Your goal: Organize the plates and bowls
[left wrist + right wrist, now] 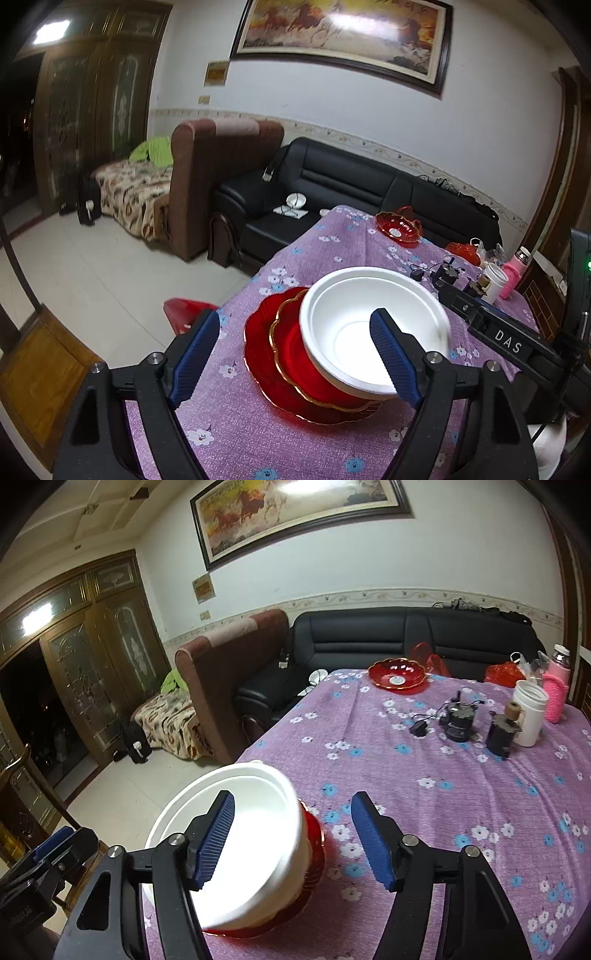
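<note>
Purple flowered cloth (424, 805) covered the desk, with a black sofa (406, 635) and a framed horse painting (295, 513) on the white wall behind it. Near the desk's left edge, at its near end, a white bowl (369, 321) sat on a stack of red plates (273, 354), the upper plate with a gold scalloped rim. The bowl looked like two nested together in the right wrist view, though I could not be sure.

The left tongs (295, 354) were spread wide over the stack, one blue pad outside the plates and the other over the bowl's hollow, neither pressing on anything. The right tongs (291, 838) were likewise spread, one pad over the bowl, the other over bare cloth, gripping nothing.

At the far end of the desk stood a red glass dish (397, 675). Toward the far right corner were a white cup (530, 712), a pink bottle (556, 690), two small dark gadgets (458, 720) with a cord, and red bags (502, 674).
</note>
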The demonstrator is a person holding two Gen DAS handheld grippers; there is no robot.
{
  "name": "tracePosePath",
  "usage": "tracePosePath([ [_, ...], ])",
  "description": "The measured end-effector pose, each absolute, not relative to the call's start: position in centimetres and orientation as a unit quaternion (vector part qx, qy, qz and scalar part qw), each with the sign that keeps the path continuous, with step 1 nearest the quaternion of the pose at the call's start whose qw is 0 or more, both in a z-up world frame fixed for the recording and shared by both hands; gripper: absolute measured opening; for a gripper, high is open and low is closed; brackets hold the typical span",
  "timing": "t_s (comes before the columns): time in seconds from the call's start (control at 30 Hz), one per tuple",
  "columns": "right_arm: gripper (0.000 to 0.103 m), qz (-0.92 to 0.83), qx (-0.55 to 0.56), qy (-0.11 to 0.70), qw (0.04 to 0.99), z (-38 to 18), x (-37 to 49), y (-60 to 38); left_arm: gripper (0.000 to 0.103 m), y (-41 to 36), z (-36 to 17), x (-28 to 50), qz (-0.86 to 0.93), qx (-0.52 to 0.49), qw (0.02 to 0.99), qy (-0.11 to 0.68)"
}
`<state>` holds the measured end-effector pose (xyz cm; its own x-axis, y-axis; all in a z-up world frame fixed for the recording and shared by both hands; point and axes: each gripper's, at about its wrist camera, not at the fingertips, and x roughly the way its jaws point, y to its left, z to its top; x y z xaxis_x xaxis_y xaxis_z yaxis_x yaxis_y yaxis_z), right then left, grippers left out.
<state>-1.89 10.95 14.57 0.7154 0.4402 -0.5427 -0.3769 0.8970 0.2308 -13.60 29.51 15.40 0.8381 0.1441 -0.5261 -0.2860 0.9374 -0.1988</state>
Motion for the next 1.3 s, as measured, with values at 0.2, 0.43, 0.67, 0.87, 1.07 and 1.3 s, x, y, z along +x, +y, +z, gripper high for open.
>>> tracePosePath([
  [0.2,0.076,0.213,0.073,0.294,0.929,14.6,-3.4,8.5,0.095,27.2,15.5,-14.5,0.111,-0.115,0.956,0.245],
  [0.43,0.077,0.200,0.119,0.308,0.922,13.0,-4.9,4.9,0.095,25.1,14.5,-14.8,0.089,-0.109,0.955,0.259],
  [0.67,0.078,0.176,0.138,0.319,0.921,11.2,-6.5,2.0,0.095,22.5,13.4,-15.9,0.077,-0.098,0.957,0.262],
  [0.87,0.078,0.161,0.155,0.329,0.917,9.5,-8.5,-0.1,0.095,19.4,12.9,-16.3,0.056,-0.068,0.960,0.265],
  [1.07,0.079,0.140,0.160,0.334,0.918,7.9,-10.1,-1.5,0.095,15.9,11.8,-16.4,0.025,-0.032,0.960,0.276],
  [1.3,0.079,0.122,0.166,0.351,0.913,6.0,-10.4,-2.8,0.095,13.8,9.6,-15.7,0.009,-0.020,0.951,0.309],
])
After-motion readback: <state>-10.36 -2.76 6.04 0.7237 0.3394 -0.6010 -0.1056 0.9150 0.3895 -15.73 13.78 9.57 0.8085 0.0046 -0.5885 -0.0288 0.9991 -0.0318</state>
